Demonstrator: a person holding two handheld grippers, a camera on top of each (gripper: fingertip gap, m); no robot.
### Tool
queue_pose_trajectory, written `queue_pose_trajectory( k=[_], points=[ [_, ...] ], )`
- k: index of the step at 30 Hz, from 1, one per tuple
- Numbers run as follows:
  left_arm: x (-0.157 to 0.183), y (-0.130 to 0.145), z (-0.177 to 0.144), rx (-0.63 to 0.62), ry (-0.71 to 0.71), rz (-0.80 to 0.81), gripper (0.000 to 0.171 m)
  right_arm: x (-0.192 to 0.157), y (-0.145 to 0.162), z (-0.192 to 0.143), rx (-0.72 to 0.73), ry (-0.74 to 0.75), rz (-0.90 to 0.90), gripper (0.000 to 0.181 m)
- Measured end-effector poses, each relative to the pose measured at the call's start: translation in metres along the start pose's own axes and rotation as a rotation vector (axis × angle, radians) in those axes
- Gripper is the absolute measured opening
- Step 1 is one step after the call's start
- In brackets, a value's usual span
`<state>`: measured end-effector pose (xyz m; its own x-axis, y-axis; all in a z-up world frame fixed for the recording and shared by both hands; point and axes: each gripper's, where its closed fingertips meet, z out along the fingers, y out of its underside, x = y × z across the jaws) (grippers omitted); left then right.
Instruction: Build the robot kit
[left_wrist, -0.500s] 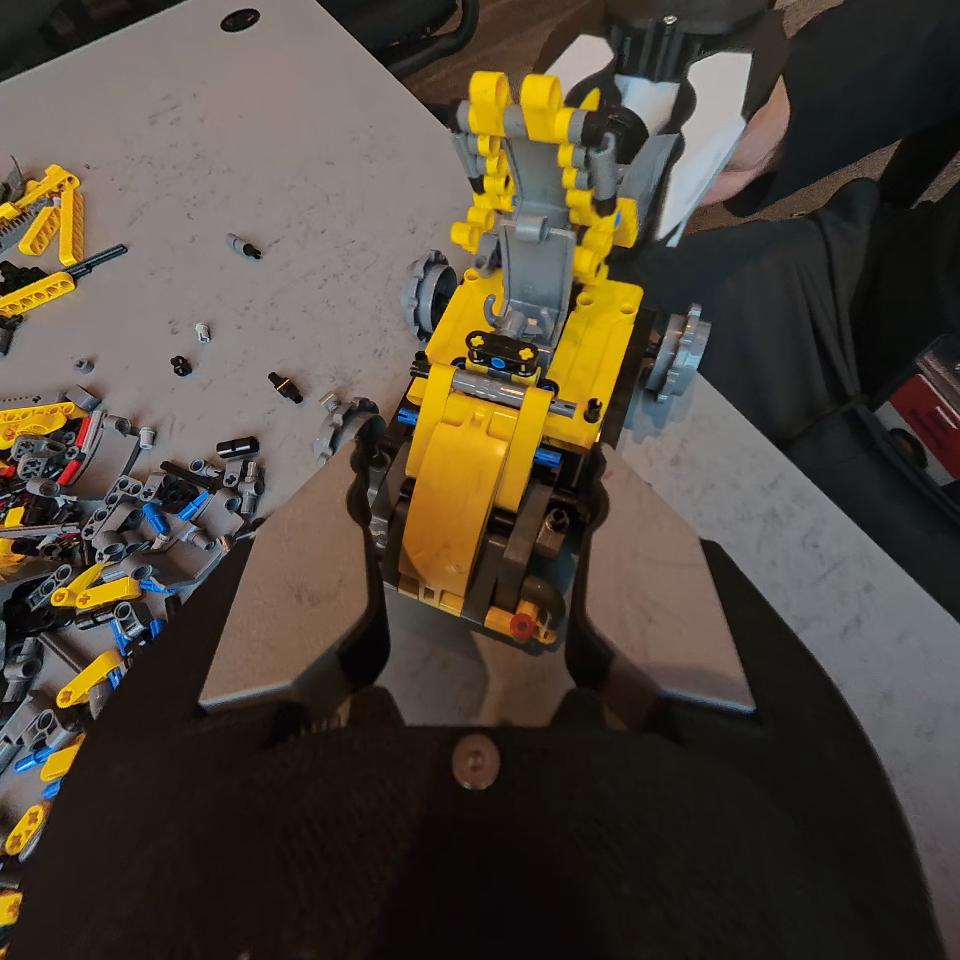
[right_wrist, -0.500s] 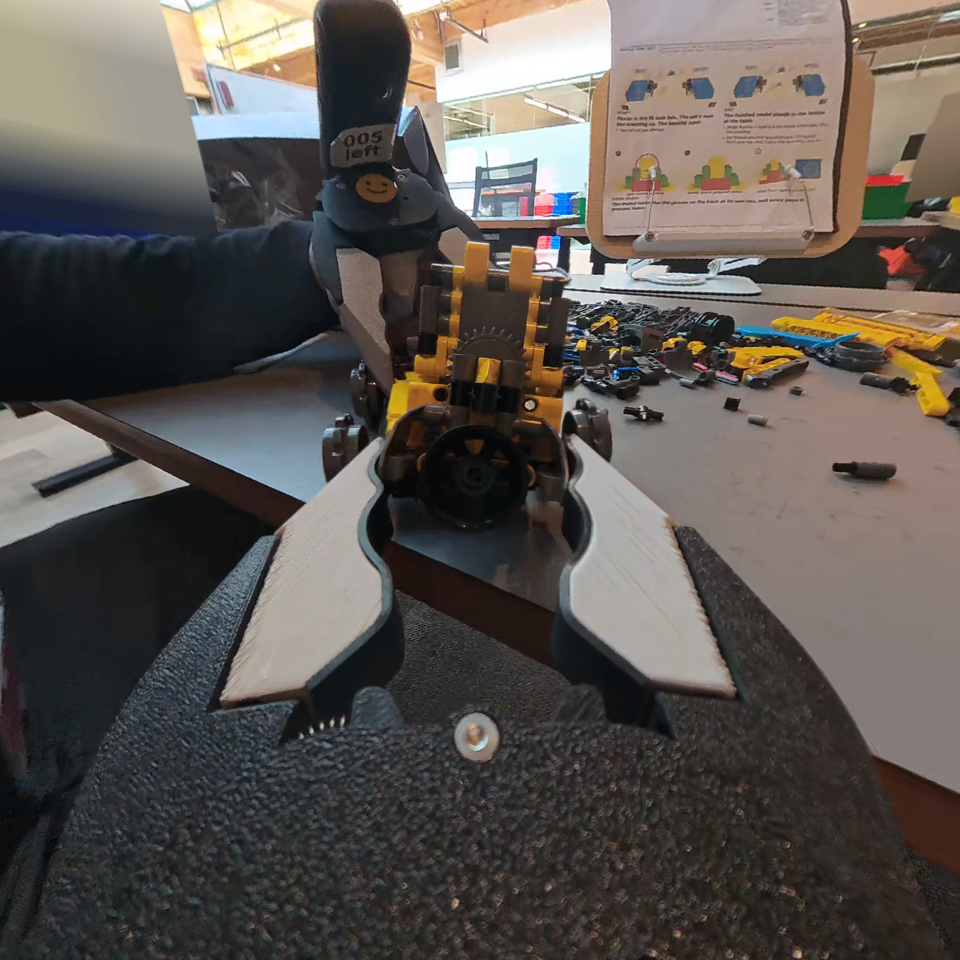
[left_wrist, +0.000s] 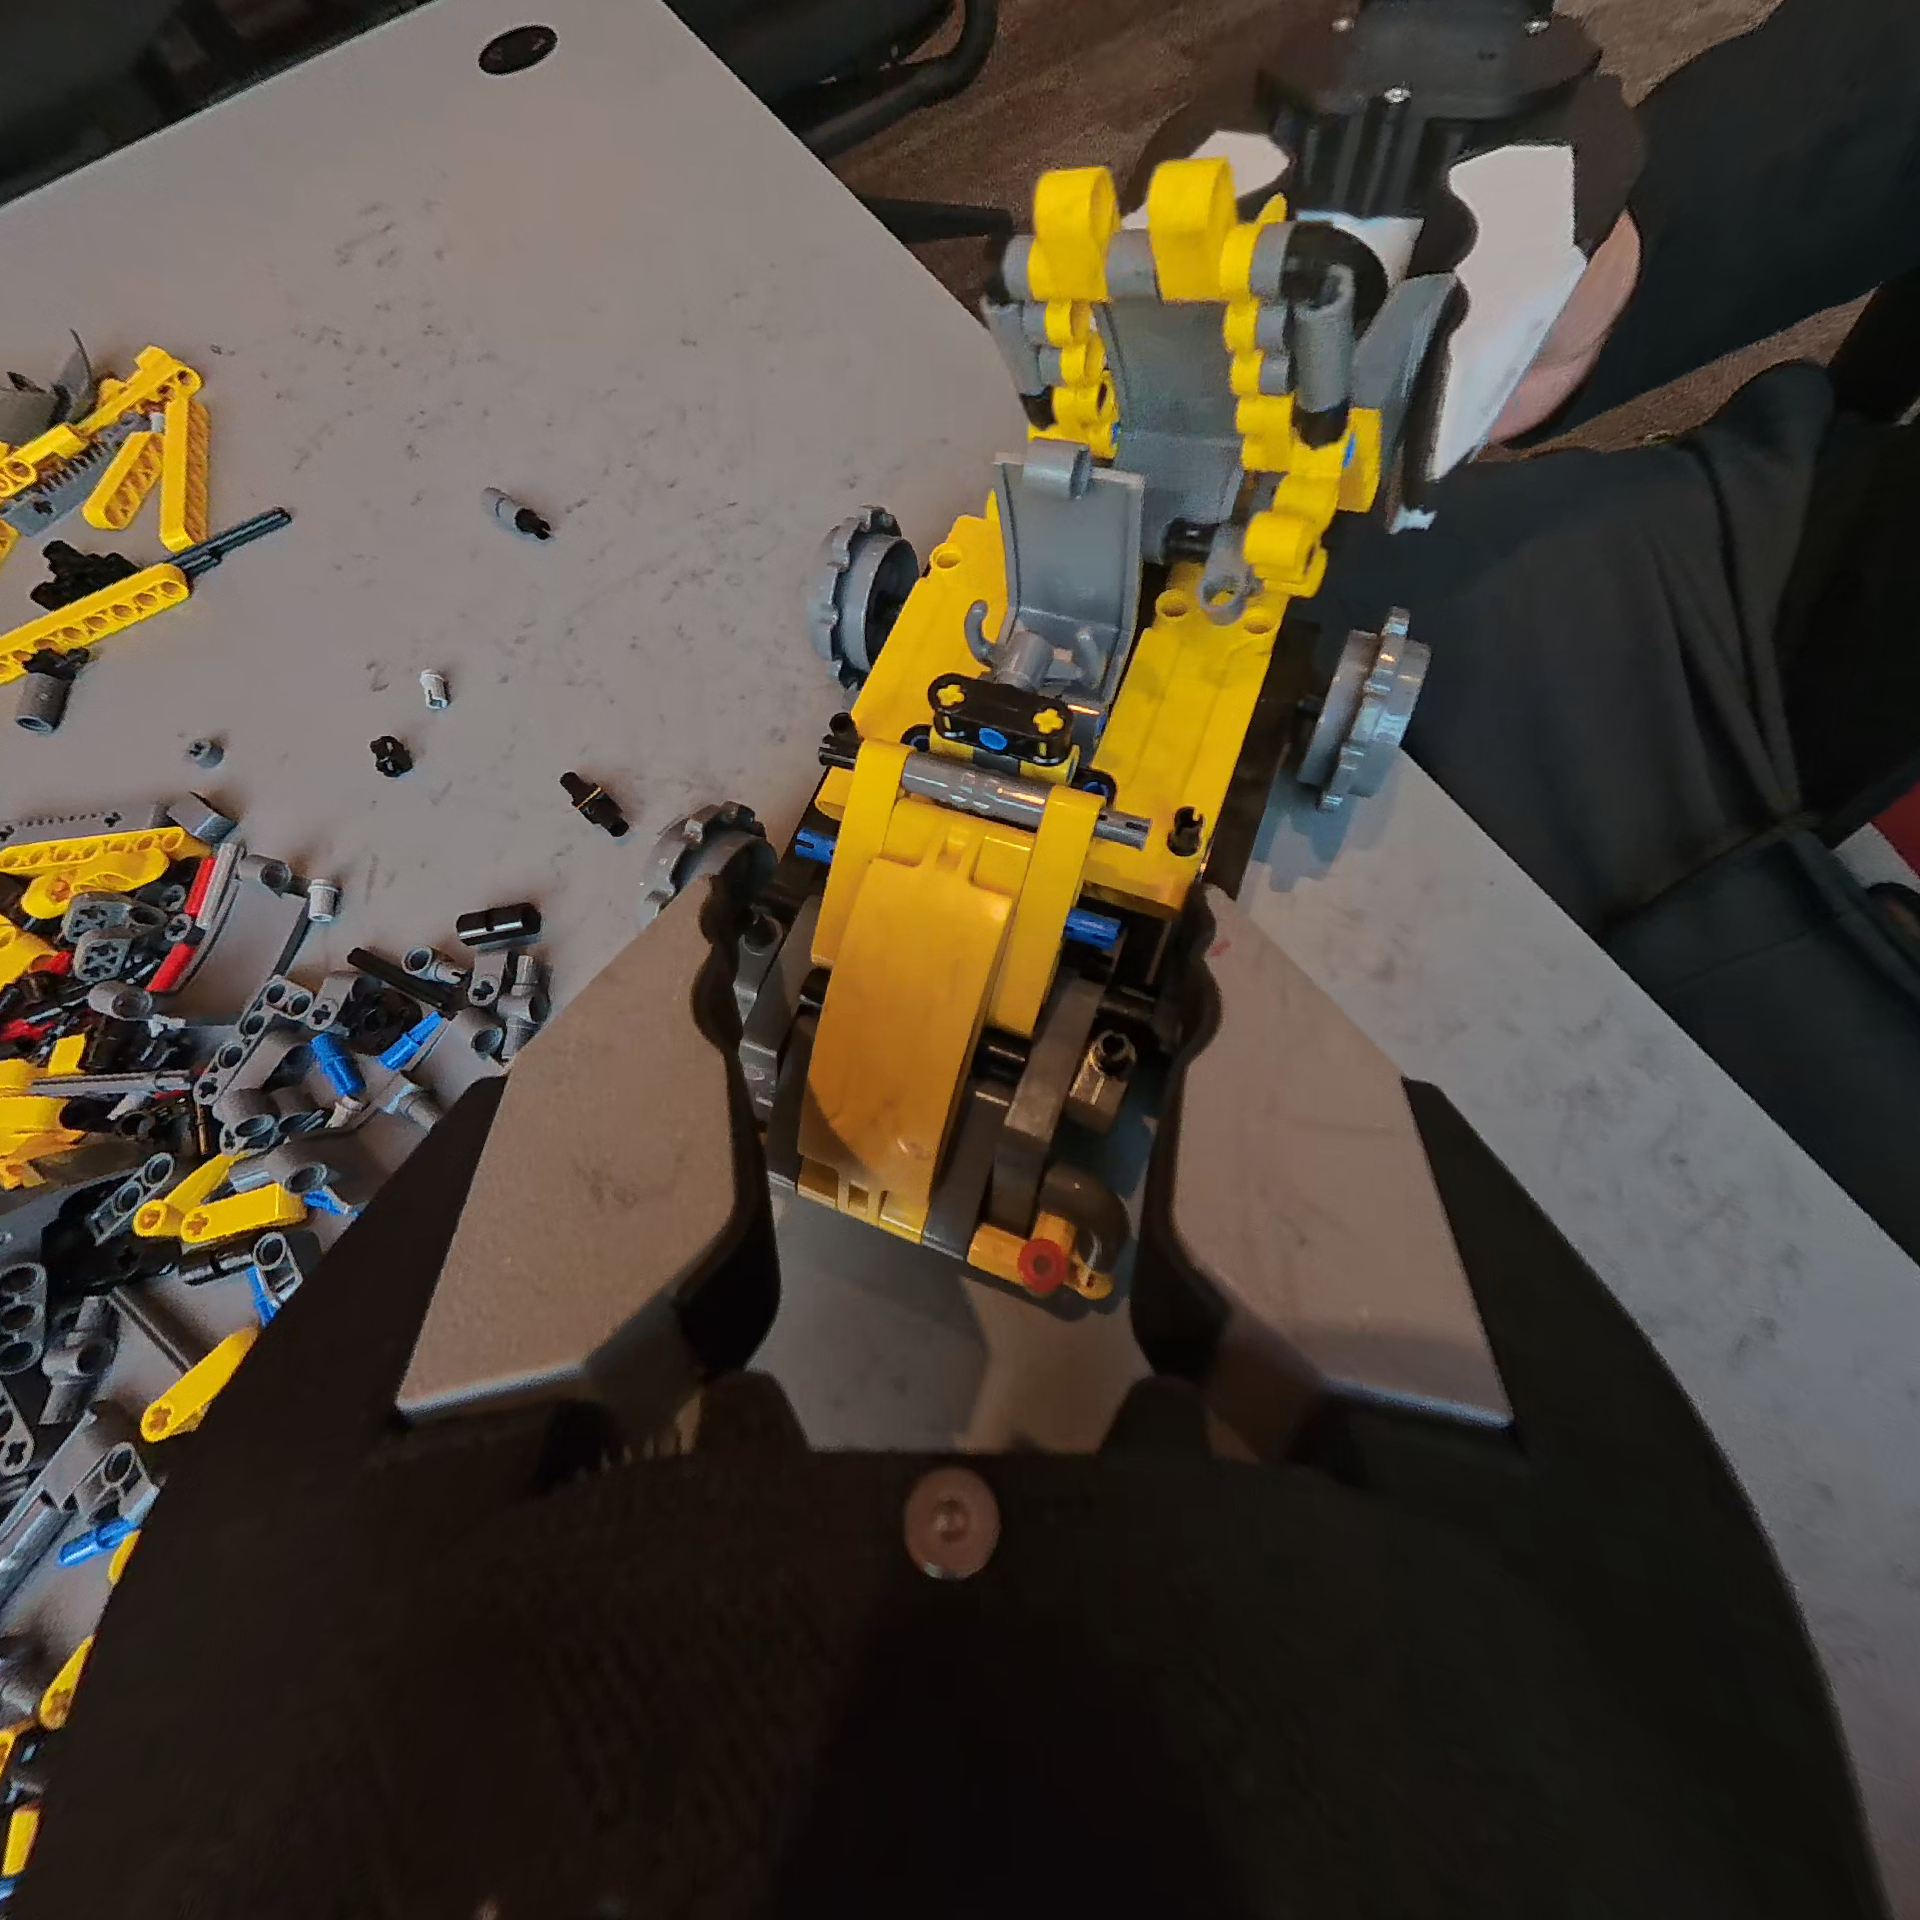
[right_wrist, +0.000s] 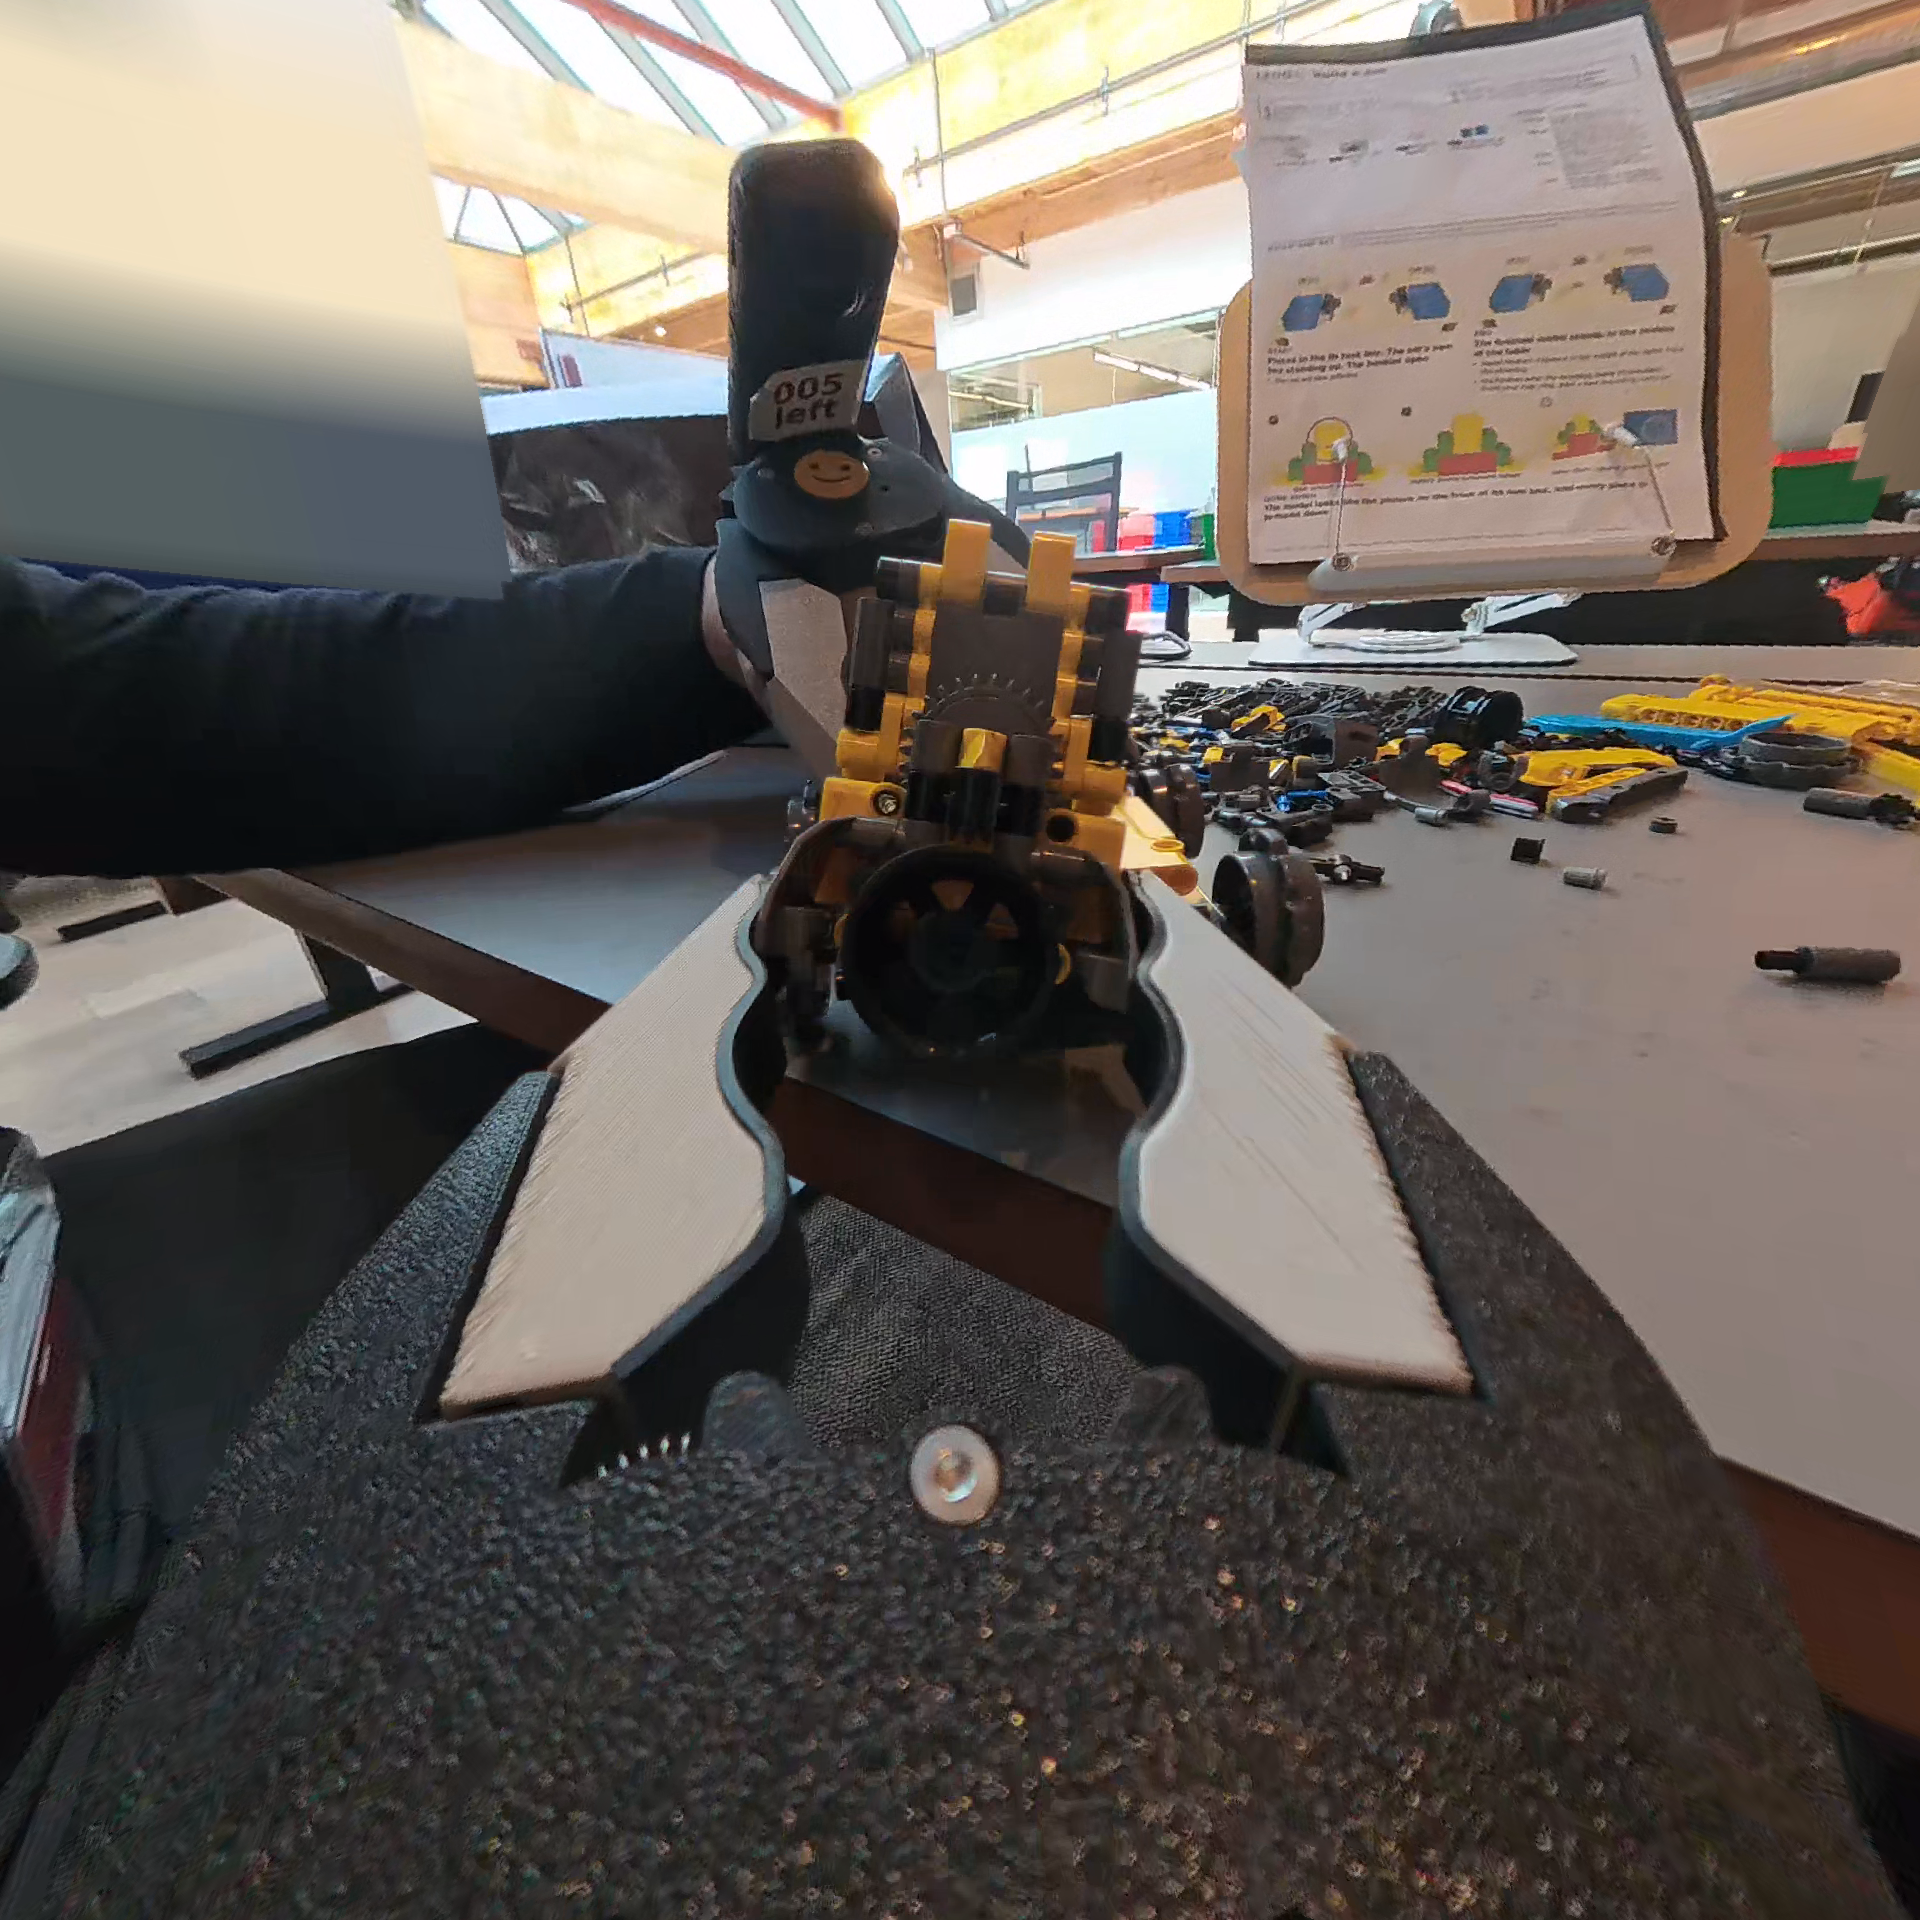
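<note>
Two claws pinch one yellow brick vehicle (left_wrist: 997, 831) from opposite ends, left claw (left_wrist: 961, 997) at its hood, right claw (right_wrist: 951, 935) at its spare wheel; long axis runs between them, on the surface (left_wrist: 520, 364) edge; loose bricks (left_wrist: 208, 1039) nearby

Between the fingers of the left gripper (left_wrist: 961, 935) sits a brick-built vehicle (left_wrist: 1039, 831) of glossy yellow and matt grey plastic. The fingers (left_wrist: 582, 1143) look like smooth matt grey plastic; the right gripper (right_wrist: 951, 925) has a rough, grainy black body and ribbed pale fingers (right_wrist: 623, 1195). Beneath both lies a scuffed matt grey tabletop (left_wrist: 520, 364). Left of the left gripper, loose plastic parts (left_wrist: 208, 1039) shine.
</note>
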<state>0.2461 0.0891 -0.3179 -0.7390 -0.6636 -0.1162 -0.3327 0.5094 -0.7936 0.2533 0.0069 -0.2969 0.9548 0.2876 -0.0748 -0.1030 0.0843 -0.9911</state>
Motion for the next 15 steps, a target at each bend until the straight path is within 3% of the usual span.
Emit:
queue_pose_trajectory(
  k=[7, 11, 15],
  points=[
    [-0.001, 0.0, 0.0, 0.0, -0.01, -0.006, 0.083, 0.024, 0.01, -0.005, -0.143, 0.135, -0.2, 0.063],
    [0.0, -0.001, 0.001, 0.016, -0.006, -0.002, 0.083, 0.021, 0.01, -0.005, -0.18, 0.049, -0.184, 0.064],
    [-0.002, 0.0, -0.002, -0.007, -0.02, 0.014, 0.083, 0.025, 0.028, -0.007, -0.392, 0.044, -0.251, 0.064]
  ],
)
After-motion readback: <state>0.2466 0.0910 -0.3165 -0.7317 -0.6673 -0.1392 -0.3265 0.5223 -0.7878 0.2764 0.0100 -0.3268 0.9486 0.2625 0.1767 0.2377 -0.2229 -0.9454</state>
